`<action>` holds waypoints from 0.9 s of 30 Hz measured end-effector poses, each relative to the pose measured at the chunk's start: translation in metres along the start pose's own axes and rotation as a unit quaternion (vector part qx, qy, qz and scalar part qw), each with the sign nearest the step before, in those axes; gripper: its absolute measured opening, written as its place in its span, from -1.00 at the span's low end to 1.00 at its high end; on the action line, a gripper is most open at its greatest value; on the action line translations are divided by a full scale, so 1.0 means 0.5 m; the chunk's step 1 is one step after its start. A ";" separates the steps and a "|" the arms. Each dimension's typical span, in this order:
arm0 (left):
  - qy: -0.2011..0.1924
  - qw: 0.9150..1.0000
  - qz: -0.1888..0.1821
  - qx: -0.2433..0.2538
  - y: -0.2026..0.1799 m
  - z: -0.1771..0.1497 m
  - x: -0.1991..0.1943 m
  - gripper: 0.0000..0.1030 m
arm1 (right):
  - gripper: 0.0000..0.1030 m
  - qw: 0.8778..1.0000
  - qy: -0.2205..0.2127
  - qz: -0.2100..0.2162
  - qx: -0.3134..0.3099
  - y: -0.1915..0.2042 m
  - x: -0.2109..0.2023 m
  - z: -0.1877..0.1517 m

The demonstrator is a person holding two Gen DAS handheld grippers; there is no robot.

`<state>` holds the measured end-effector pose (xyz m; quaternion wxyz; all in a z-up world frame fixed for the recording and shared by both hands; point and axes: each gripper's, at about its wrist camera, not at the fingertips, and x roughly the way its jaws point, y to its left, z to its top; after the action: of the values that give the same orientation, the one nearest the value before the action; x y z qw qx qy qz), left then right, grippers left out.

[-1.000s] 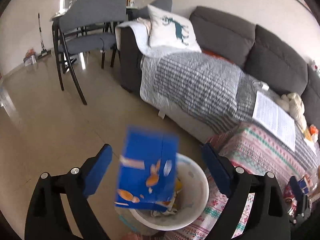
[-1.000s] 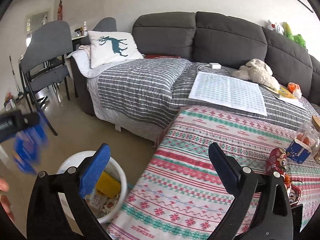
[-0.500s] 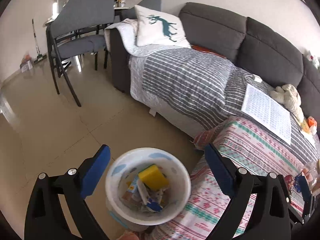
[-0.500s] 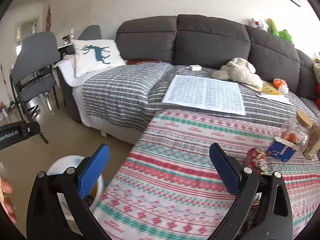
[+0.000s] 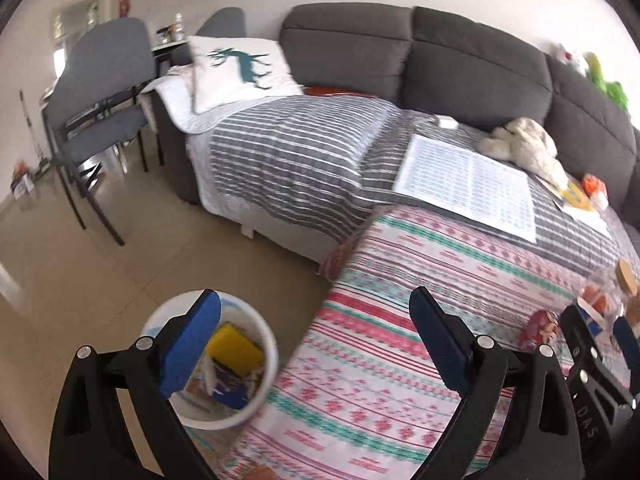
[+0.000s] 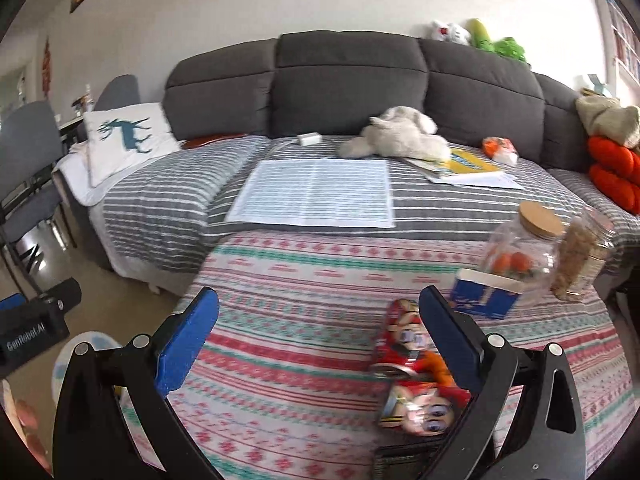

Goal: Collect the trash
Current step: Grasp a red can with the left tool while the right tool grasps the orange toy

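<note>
At lower left of the left wrist view, on the floor beside the patterned surface [image 5: 400, 320]: white bin [image 5: 264, 384], already loaded with a yellow sponge [image 5: 236, 354], a blue carton and scraps of packaging. So part of the collecting done, by the look of it. Left gripper [image 5: 316, 344] spread wide above the bin's edge, nothing between the blue pads. Right gripper [image 6: 320, 340] likewise spread and empty, aimed at the surface. Just below centre-right of the right wrist view: two crumpled red cartoon wrappers [image 6: 412, 364] lying on the surface, partly behind the right pad, not yet gripped. Upper right of those: small blue-and-white carton [image 6: 484, 296] against a cork-lidded glass jar [image 6: 524, 248]. Wrappers likely next; whether the carton counts as trash, unclear.
</note>
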<state>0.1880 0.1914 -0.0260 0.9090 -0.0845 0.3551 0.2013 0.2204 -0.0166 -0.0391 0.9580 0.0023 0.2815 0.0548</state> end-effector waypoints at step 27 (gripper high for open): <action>0.160 0.962 -0.136 0.173 -0.495 -0.098 0.123 0.80 | 0.86 0.984 0.139 -0.080 0.075 -0.448 0.053 -0.070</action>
<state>0.3046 -0.0283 -0.1014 0.8599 -0.0043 0.5105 -0.0047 0.2468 -0.2373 -0.0907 0.9079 0.0437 0.4147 -0.0433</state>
